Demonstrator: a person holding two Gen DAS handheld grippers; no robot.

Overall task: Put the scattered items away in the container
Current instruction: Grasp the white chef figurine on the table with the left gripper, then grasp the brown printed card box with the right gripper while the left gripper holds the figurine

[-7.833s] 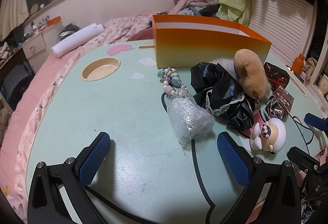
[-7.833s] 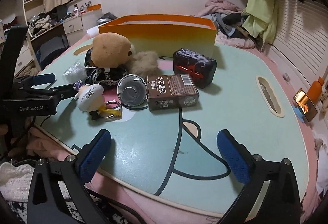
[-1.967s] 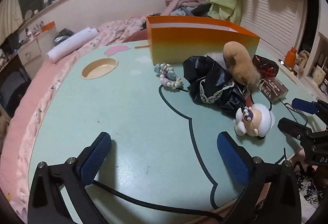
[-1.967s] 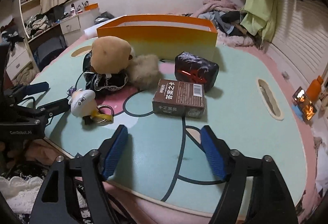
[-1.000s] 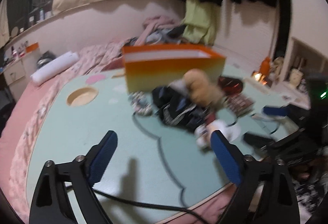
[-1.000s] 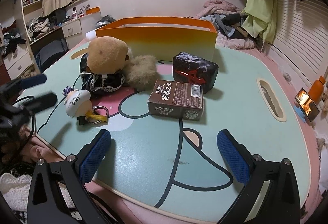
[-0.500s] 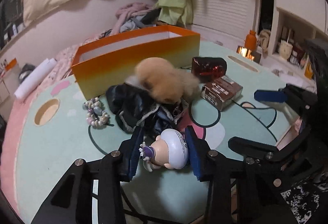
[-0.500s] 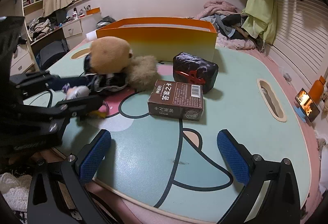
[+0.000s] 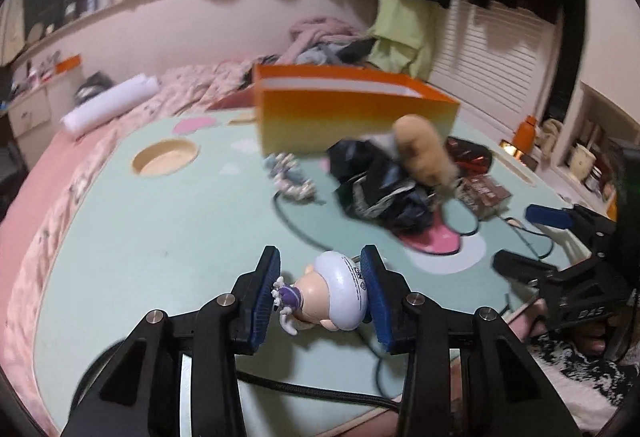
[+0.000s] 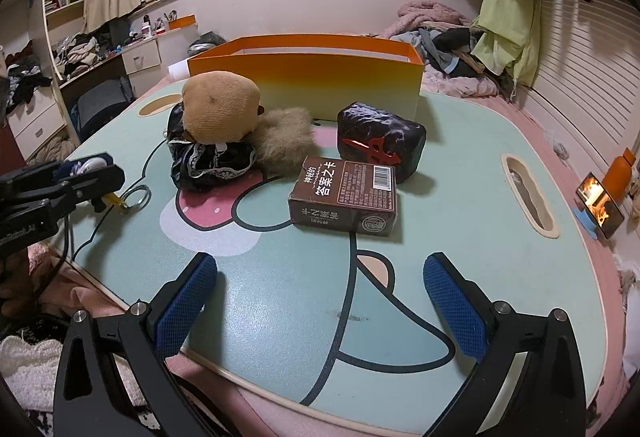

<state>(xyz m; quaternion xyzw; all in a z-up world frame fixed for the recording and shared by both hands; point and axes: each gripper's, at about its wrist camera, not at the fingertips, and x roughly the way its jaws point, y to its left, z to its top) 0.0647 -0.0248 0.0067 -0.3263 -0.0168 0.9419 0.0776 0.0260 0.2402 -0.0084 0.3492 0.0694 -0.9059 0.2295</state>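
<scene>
Left wrist view: the left gripper (image 9: 320, 289) has its blue fingers (image 9: 264, 297) closed narrow around a small white toy figure (image 9: 332, 297), held just above the near edge of the green table (image 9: 160, 237). The orange box (image 9: 352, 117) stands open at the far side, well apart from the toy. Between them lie a bead bracelet (image 9: 290, 177), a heap of black cloth (image 9: 376, 189) with a tan plush toy (image 9: 424, 153) on top, and a brown card box (image 9: 482, 193) to the right. The frame is blurred, so nothing inside the orange box can be made out

Right wrist view: the right gripper (image 10: 320, 297) hangs over the near table edge with its fingers spread wide and nothing between them. Ahead sit the brown card box, a dark wrapped packet (image 10: 380, 145) touching its far side, a fluffy pompom (image 10: 284, 141) beside the plush toy, and a key ring (image 10: 136, 195) near the left gripper

By my judgement the tidying is at an early stage: one toy is picked up but not yet in the box, and at least six things are left on the table
</scene>
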